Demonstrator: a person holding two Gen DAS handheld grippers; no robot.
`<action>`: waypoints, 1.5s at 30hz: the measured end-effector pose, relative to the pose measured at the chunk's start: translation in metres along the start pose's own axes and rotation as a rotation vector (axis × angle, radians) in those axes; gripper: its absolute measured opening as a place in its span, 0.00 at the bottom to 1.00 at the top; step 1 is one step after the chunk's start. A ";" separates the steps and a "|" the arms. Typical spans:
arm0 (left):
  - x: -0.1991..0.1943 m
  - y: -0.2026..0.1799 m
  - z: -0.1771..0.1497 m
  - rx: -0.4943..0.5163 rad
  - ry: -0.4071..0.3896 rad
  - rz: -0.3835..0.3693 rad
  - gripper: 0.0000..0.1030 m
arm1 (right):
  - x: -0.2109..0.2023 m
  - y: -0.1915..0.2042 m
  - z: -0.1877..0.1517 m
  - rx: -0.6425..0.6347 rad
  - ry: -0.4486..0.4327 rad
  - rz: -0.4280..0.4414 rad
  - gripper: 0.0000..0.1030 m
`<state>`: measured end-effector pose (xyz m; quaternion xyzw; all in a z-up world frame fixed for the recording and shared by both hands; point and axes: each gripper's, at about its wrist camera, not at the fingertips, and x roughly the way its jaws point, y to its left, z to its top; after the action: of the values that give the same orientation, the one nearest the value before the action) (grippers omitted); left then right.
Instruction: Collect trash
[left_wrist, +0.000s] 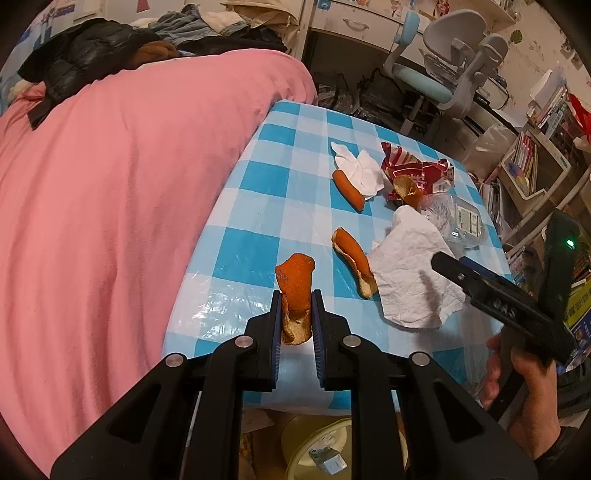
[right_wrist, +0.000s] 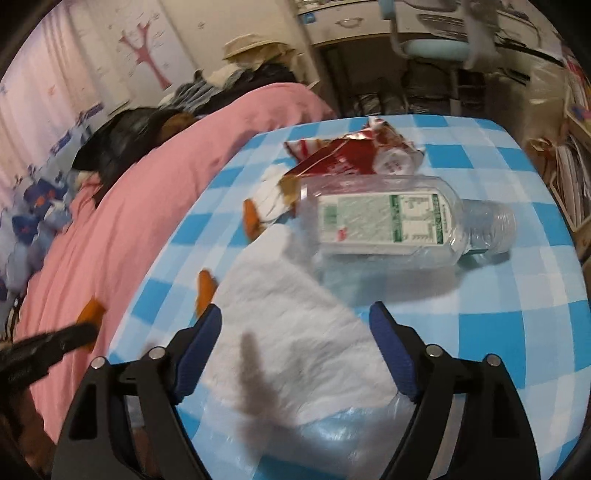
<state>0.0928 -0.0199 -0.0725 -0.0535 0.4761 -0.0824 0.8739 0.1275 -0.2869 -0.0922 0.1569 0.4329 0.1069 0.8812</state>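
A pink bed lies left of the blue-checked table. On the table, a crumpled white tissue sits near a clear empty bottle lying flat. The right hand-held gripper hovers wide over the tissue. The left hand-held gripper pinches curled orange peel at the near edge.

Ahead of your right gripper, the clear plastic bottle carries a white and green label, its print too small to read. The red wrapper beyond it shows white characters you cannot make out. Nothing else reads clearly.
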 end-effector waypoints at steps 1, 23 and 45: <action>0.000 0.000 0.000 0.001 0.001 0.001 0.14 | 0.006 -0.001 -0.001 0.004 0.012 -0.005 0.78; -0.022 0.003 -0.004 -0.017 -0.066 -0.116 0.14 | -0.089 0.015 -0.001 -0.037 -0.227 0.269 0.06; -0.058 -0.028 -0.056 0.117 -0.092 -0.125 0.14 | -0.075 0.081 -0.163 -0.456 0.203 0.140 0.06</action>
<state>0.0121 -0.0371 -0.0498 -0.0356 0.4254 -0.1622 0.8896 -0.0521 -0.2064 -0.1015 -0.0276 0.4720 0.2778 0.8362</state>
